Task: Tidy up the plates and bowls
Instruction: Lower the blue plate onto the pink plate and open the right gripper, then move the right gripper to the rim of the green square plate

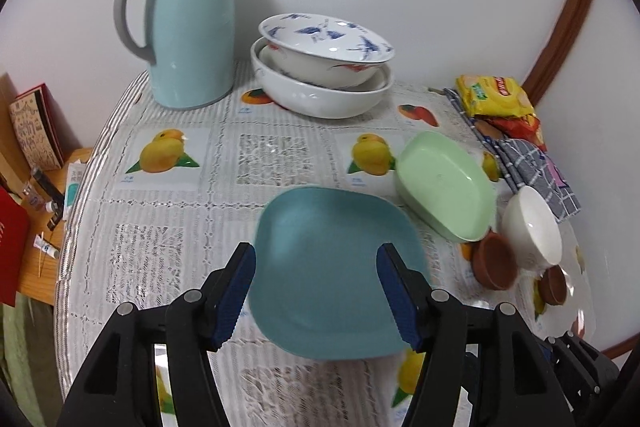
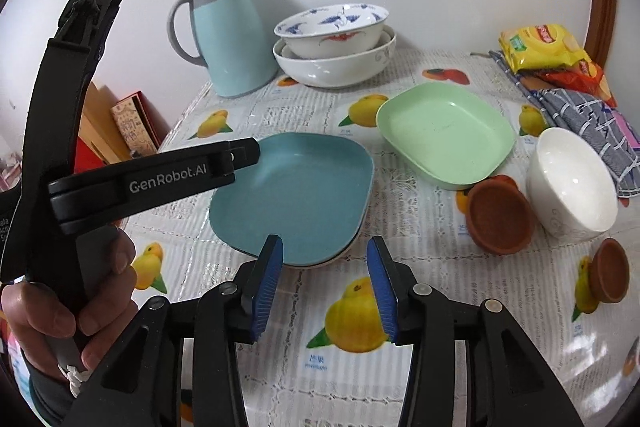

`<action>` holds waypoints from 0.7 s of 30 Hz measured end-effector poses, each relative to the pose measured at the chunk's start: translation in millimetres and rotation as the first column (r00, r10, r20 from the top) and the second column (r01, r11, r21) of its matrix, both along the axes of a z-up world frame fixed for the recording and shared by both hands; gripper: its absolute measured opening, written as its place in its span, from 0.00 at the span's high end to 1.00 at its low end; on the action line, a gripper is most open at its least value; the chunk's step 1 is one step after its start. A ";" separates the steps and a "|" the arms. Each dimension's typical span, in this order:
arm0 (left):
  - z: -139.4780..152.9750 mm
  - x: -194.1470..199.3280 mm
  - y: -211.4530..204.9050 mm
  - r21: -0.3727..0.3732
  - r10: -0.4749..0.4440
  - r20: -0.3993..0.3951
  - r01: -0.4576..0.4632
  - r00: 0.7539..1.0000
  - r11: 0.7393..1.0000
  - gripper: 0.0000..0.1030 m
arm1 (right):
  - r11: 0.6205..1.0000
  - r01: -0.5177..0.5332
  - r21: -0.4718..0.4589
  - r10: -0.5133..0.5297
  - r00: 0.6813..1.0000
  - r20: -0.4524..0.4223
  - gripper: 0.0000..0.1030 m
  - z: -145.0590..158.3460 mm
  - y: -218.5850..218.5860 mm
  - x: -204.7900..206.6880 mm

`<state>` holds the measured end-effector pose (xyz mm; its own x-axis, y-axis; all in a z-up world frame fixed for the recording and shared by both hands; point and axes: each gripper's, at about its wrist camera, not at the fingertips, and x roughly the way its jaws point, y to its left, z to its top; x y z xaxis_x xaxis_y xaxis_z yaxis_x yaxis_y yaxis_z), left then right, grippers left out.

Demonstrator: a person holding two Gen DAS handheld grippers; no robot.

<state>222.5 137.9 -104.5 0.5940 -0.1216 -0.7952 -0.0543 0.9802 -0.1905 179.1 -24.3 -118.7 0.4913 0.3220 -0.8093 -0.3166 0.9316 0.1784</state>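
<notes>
So biggest risk is the thermos jug (image 1: 188,23) by the stacked white bowls (image 1: 324,67) at the back of the worktop (image 1: 160,187); a wide swing could tip it. Blue plate (image 2: 296,195) sits mid-worktop on a pale one, green dish (image 2: 444,131) just beside. Both tools released, nothing held: left tool (image 1: 316,299) over the blue plate, right tool (image 2: 326,287) at its near edge. Small brown saucers (image 2: 500,215) lean on the white bowl (image 2: 572,183), so they may roll if nudged.

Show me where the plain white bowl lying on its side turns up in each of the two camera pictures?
Left wrist view: the white bowl is at the right edge, tipped over, just right of the green dish.
Right wrist view: the white bowl is at right of centre, below and right of the green dish.
Shared landmark: the pale blue jug at the back of the table.
</notes>
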 end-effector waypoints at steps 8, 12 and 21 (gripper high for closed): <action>20.6 -14.8 -41.2 0.012 -0.049 0.025 0.049 0.998 0.999 0.35 | 0.996 0.072 -0.050 -0.067 0.992 0.103 0.38 30.2 -47.0 -13.7; 32.1 -22.1 -65.6 0.068 -0.069 0.035 0.067 0.997 0.995 0.27 | 0.988 0.130 -0.083 -0.116 0.980 0.159 0.36 46.6 -73.3 -17.3; 48.8 -37.7 -94.6 0.100 -0.053 0.025 0.050 0.998 0.994 0.24 | 0.973 0.215 -0.079 -0.194 0.957 0.217 0.35 75.5 -114.9 -32.7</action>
<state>184.8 43.2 -55.7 0.6107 -0.0741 -0.7884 0.0006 0.9957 -0.0931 146.4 -139.2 -43.1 0.6979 0.1193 -0.7062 -0.1375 0.9900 0.0313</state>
